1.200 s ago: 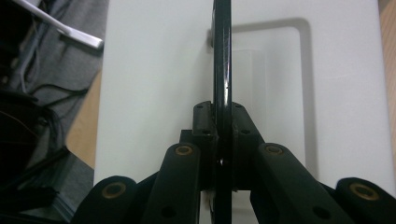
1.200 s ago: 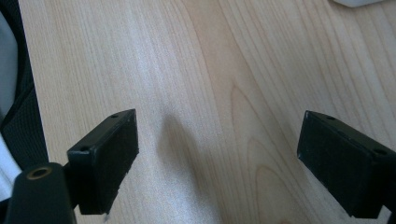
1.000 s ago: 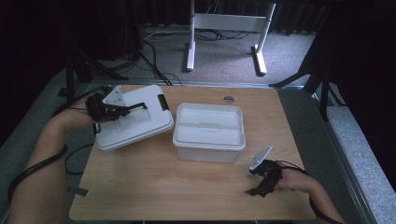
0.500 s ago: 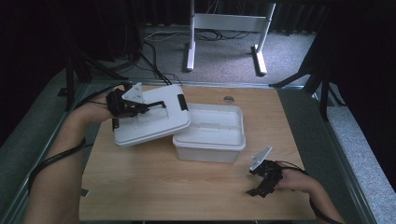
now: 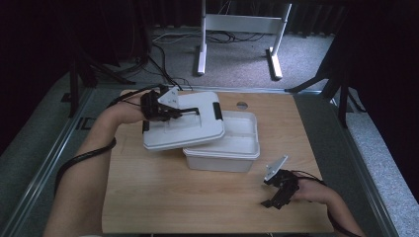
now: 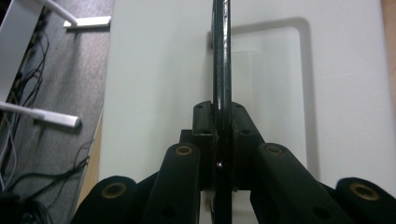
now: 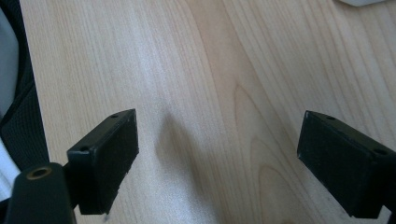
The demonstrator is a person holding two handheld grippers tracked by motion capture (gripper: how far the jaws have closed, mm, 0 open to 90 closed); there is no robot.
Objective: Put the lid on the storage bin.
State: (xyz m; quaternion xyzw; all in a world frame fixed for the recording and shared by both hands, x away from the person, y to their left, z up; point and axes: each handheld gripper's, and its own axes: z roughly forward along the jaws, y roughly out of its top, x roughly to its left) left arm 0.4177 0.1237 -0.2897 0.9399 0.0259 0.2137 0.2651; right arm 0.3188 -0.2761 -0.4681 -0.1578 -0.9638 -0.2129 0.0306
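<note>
Lid [image 5: 184,128] placement is the step in hand: the left tongs [image 5: 190,112] are clenched on the lid's black handle [image 6: 222,60], holding the white lid tilted, partly over the open white storage box [image 5: 227,148]. Next it needs squaring over the rim and lowering. The right tongs [image 5: 272,200] rest released on the worktop [image 5: 163,197].

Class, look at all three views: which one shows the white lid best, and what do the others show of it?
The high view: the whole lid shows, tilted over the open white box, carried by the left gripper. The left gripper view shows a close part of its top and the black handle between the jaws. The right gripper view shows bare table.
</note>
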